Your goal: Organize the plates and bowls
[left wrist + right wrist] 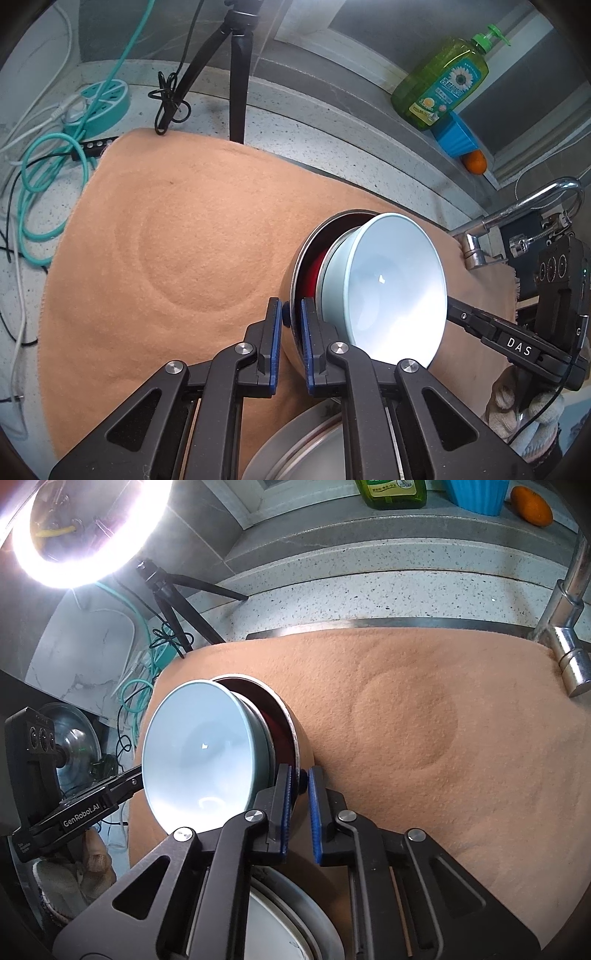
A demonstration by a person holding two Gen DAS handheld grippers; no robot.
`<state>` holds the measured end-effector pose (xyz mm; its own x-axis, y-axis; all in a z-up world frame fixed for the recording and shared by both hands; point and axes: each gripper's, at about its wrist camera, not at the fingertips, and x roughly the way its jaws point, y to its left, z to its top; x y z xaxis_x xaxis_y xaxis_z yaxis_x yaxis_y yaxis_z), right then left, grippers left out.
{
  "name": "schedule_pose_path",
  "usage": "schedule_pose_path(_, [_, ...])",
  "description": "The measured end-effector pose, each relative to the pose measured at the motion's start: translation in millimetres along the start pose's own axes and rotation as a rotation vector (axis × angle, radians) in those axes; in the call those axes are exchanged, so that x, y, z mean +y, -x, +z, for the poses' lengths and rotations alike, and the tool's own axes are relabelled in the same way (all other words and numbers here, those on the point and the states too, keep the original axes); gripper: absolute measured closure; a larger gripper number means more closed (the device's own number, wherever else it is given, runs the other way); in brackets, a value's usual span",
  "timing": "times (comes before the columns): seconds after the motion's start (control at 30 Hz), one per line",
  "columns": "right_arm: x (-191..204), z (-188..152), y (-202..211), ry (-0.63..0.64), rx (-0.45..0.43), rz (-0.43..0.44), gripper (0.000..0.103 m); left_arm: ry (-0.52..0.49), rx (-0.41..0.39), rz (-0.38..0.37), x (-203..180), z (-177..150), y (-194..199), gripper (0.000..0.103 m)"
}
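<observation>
Nesting pale-blue bowl (391,280), steel bowl (295,269)

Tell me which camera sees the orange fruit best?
The right wrist view. There the orange sits big and clear on the ledge beside the blue cup. The left wrist view shows the orange too, but small, near the picture's edge, partly hidden behind that cup.

pale blue bowl (391,284) | nested in steel bowl (295,266) | tilted | above orange cloth
</observation>
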<state>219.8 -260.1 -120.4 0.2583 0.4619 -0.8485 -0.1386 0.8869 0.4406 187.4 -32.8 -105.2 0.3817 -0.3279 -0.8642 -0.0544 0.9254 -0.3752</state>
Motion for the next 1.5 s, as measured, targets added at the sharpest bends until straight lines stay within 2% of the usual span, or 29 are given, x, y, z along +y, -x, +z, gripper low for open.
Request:
schedule_pose_path(0.57, [5.3,-4.5,11.1,0.016,-0.016,-0.019,0.094,-0.021,-0.023,0.006,-7.7,-2.3,10.1,0.094])
schedule_pose_path(0.9, [14.2,-8.2,41.7,0.036,-0.06,-0.006,0.094,-0.035,-0.056,-0.004,-17.4,-8.5,34.3,0.094])
schedule_pose_path(1.5, [30.8,-61.5,99.9,0.093,-0.101,0.028,0.093,-0.069,-0.108,-0.036,-32.8,-52.4,83.7,0.094])
